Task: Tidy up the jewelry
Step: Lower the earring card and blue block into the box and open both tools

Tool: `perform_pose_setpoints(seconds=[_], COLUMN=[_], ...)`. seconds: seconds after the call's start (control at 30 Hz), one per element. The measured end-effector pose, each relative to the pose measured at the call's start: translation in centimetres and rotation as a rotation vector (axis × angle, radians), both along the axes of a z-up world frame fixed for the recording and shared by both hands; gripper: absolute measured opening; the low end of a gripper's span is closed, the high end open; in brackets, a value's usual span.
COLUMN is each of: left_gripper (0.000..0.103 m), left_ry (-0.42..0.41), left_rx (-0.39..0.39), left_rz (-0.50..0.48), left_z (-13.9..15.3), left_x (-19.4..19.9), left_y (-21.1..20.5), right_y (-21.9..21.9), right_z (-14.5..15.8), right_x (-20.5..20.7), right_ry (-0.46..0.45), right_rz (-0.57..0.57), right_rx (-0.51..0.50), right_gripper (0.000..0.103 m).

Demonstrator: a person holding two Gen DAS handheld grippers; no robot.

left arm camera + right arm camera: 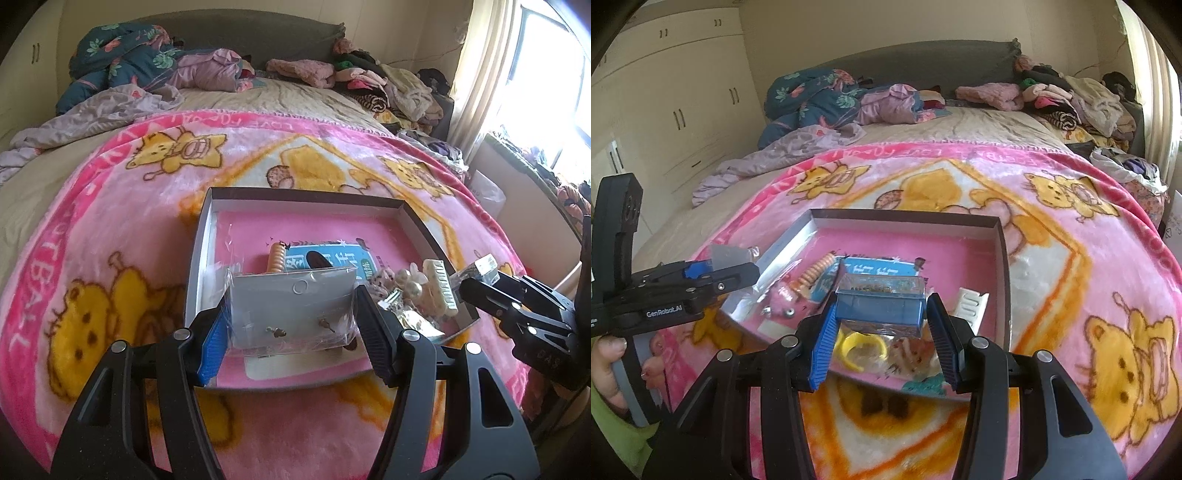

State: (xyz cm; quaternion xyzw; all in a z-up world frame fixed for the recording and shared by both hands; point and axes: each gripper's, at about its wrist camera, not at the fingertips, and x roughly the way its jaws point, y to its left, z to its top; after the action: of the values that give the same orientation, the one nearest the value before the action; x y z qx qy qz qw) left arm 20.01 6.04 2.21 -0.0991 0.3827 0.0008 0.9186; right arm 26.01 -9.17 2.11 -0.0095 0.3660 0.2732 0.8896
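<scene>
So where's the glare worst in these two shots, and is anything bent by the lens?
Left wrist view: the window at upper right is blown out to white, washing the curtain beside it. Right wrist view: more evenly lit, only mild brightness at the right edge. Both views: fisheye bulges the pink blanket and darkens the corners.
</scene>
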Motion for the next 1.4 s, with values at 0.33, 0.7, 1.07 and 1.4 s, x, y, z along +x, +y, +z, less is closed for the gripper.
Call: perform_pose_setpoints(seconds=[0.33, 0.7, 1.07, 1.4], left_gripper=[0.055, 0.055, 0.056, 0.066], left_ry=[0.054, 0.109, 0.129, 0.113], left_rx=[0.006, -0.001, 0.018, 0.030], left_rz=[0.002, 0.010, 0.001, -0.006], left_z=[-1.9, -4.0, -4.7, -3.7], left_x=[3.1, 5.5, 6.6, 5.1], left_y=[0.9, 1.4, 1.2, 0.6], right_y=[0.1, 2.6, 4.3, 2.6], right_z=[-2.1, -4.1, -5.3, -3.5], right_x=[2.9, 4.0, 3.0, 0.4], right_ry=[0.037, 0.059, 0.103, 0.082], right_rz=[-0.041, 0.010, 0.071, 0.059], right_rx=[-0.025, -0.063, -0.074, -0.047], right_gripper=[0.046, 0.046, 0.051, 0.068])
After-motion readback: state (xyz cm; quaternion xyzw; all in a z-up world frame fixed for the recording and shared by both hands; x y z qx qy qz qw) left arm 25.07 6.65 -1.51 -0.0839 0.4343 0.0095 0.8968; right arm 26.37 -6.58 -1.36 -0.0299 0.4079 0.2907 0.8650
